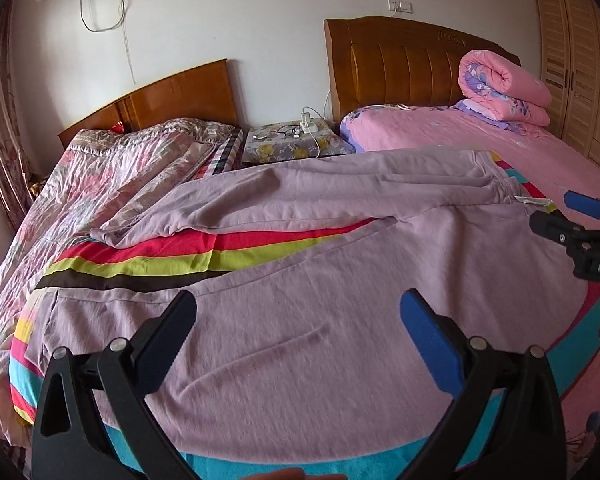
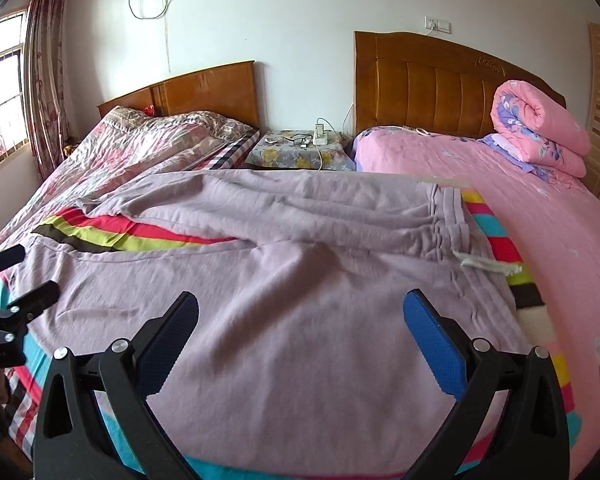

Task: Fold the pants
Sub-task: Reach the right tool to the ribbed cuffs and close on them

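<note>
Lilac pants [image 1: 300, 320] lie spread on a striped blanket [image 1: 140, 264], legs running left, waistband [image 1: 496, 184] at the right. They also show in the right wrist view [image 2: 300, 300], with the waistband [image 2: 448, 216] and a white label [image 2: 488, 266]. My left gripper [image 1: 298, 320] is open and empty, just above the near leg. My right gripper [image 2: 300, 320] is open and empty above the seat area. The right gripper also shows at the right edge of the left wrist view [image 1: 576, 220]; the left gripper also shows at the left edge of the right wrist view [image 2: 24, 276].
A floral-quilted bed [image 1: 100, 176] is at the left, a pink bed [image 1: 500, 140] with a rolled pink quilt [image 1: 504, 88] at the right. A nightstand [image 1: 292, 140] with cables stands between them. A wardrobe [image 1: 576, 72] is far right, a window [image 2: 0, 92] far left.
</note>
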`<state>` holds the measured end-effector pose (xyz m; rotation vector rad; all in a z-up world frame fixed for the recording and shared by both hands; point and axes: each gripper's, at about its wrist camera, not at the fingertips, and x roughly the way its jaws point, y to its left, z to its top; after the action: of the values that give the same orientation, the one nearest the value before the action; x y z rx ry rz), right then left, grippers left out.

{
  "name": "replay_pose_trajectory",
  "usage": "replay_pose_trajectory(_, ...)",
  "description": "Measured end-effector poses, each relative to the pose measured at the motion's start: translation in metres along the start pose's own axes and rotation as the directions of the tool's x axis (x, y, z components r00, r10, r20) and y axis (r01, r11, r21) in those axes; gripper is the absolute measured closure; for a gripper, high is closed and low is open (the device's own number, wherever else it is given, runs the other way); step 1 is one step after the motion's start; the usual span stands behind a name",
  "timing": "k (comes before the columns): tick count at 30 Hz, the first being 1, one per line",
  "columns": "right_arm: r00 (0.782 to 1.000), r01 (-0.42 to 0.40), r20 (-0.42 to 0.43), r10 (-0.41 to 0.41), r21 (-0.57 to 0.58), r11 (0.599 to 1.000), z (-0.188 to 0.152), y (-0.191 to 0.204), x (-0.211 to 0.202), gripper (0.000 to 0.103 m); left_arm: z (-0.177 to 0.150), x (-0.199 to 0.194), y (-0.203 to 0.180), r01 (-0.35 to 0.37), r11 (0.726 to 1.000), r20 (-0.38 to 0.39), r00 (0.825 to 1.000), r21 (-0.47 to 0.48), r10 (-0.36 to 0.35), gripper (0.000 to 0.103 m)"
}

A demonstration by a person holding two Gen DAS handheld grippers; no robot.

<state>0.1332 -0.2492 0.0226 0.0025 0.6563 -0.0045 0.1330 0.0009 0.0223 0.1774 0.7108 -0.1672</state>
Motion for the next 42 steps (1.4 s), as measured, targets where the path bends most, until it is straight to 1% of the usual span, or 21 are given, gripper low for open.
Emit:
replay_pose_trajectory(2, 0.998, -0.045, -0.047, 0.044, -0.027, 0.999, 0.031, -0.012, 0.039, 0.004, 0.023, 0.033, 0.012, 0.075, 0.997, -0.128, 0.989, -0.022, -0.077, 0.001)
replay_pose_trajectory(3, 0.994, -0.090, -0.070, 0.088, -0.027, 0.996, 0.045, -0.019, 0.059, 0.004, 0.032, 0.050, 0.018, 0.127, 0.991, -0.192, 0.972, -0.041, -0.132, 0.001)
replay_pose_trajectory(5, 0.984, -0.153, -0.097, 0.151, -0.020, 0.988, 0.073, -0.032, 0.100, 0.004, 0.045, 0.076, 0.031, 0.218, 0.968, -0.251, 0.937, -0.123, -0.243, 0.001)
replay_pose_trajectory(7, 0.973, -0.198, -0.134, 0.190, -0.050, 0.979, 0.097, -0.037, 0.143, 0.004, 0.053, 0.091, 0.042, 0.278, 0.935, -0.227, 0.917, -0.220, -0.327, 0.001)
replay_pose_trajectory(10, 0.952, -0.249, -0.210, 0.223, -0.109, 0.962, 0.124, -0.041, 0.210, 0.004, 0.061, 0.117, 0.056, 0.302, 0.894, -0.158, 0.916, -0.332, -0.368, 0.001)
replay_pose_trajectory(12, 0.941, -0.276, -0.244, 0.235, -0.148, 0.950, 0.136, -0.039, 0.249, 0.004, 0.063, 0.134, 0.065, 0.335, 0.835, -0.102, 0.904, -0.437, -0.416, 0.001)
replay_pose_trajectory(14, 0.922, -0.322, -0.289, 0.259, -0.199, 0.925, 0.143, -0.032, 0.283, 0.004, 0.064, 0.153, 0.072, 0.358, 0.766, -0.087, 0.878, -0.534, -0.470, 0.001)
replay_pose_trajectory(15, 0.911, -0.347, -0.313, 0.270, -0.223, 0.911, 0.146, -0.027, 0.297, 0.010, 0.066, 0.160, 0.073, 0.360, 0.751, -0.094, 0.869, -0.554, -0.486, 0.001)
replay_pose_trajectory(16, 0.896, -0.378, -0.338, 0.288, -0.240, 0.894, 0.149, -0.022, 0.309, 0.021, 0.069, 0.166, 0.073, 0.363, 0.749, -0.098, 0.866, -0.554, -0.491, 0.001)
replay_pose_trajectory(17, 0.886, -0.397, -0.355, 0.298, -0.249, 0.883, 0.151, -0.019, 0.319, 0.024, 0.071, 0.170, 0.072, 0.365, 0.755, -0.097, 0.867, -0.545, -0.488, 0.001)
replay_pose_trajectory(20, 0.850, -0.450, -0.411, 0.328, -0.245, 0.859, 0.156, -0.012, 0.348, 0.025, 0.076, 0.181, 0.077, 0.338, 0.770, -0.089, 0.888, -0.541, -0.451, 0.001)
replay_pose_trajectory(23, 0.830, -0.476, -0.450, 0.330, -0.264, 0.839, 0.156, -0.002, 0.365, 0.032, 0.079, 0.189, 0.084, 0.320, 0.751, -0.079, 0.894, -0.577, -0.442, 0.001)
replay_pose_trajectory(26, 0.828, -0.493, -0.447, 0.340, -0.289, 0.821, 0.156, 0.003, 0.363, 0.047, 0.080, 0.195, 0.085, 0.306, 0.754, -0.085, 0.899, -0.582, -0.430, 0.001)
replay_pose_trajectory(27, 0.840, -0.484, -0.426, 0.335, -0.312, 0.817, 0.157, 0.006, 0.356, 0.063, 0.081, 0.196, 0.084, 0.300, 0.758, -0.092, 0.900, -0.579, -0.426, 0.001)
replay_pose_trajectory(28, 0.868, -0.448, -0.392, 0.305, -0.351, 0.822, 0.156, 0.009, 0.346, 0.082, 0.081, 0.197, 0.083, 0.296, 0.762, -0.097, 0.901, -0.576, -0.423, 0.001)
replay_pose_trajectory(32, 0.940, -0.327, -0.238, 0.243, -0.440, 0.836, 0.148, 0.019, 0.279, 0.087, 0.082, 0.196, 0.083, 0.282, 0.762, -0.096, 0.907, -0.583, -0.410, 0.001)
replay_pose_trajectory(34, 0.962, -0.273, -0.141, 0.234, -0.476, 0.836, 0.136, 0.028, 0.224, 0.088, 0.084, 0.190, 0.086, 0.289, 0.755, -0.076, 0.910, -0.589, -0.407, 0.001)
replay_pose_trajectory(36, 0.975, -0.210, -0.045, 0.218, -0.513, 0.833, 0.111, 0.041, 0.163, 0.090, 0.084, 0.179, 0.091, 0.295, 0.747, -0.050, 0.915, -0.596, -0.401, 0.001)
replay_pose_trajectory(38, 0.979, -0.171, 0.005, 0.205, -0.532, 0.829, 0.077, 0.059, 0.109, 0.090, 0.081, 0.167, 0.097, 0.306, 0.733, -0.022, 0.916, -0.607, -0.400, 0.001)
replay_pose_trajectory(40, 0.978, -0.186, -0.009, 0.207, -0.474, 0.861, 0.039, 0.070, 0.072, 0.089, 0.071, 0.157, 0.103, 0.310, 0.723, -0.008, 0.917, -0.618, -0.400, 0.001)
replay_pose_trajectory(42, 0.977, -0.211, -0.078, 0.197, -0.401, 0.892, 0.001, 0.075, 0.060, 0.089, 0.055, 0.152, 0.108, 0.301, 0.714, -0.016, 0.916, -0.632, -0.401, 0.001)
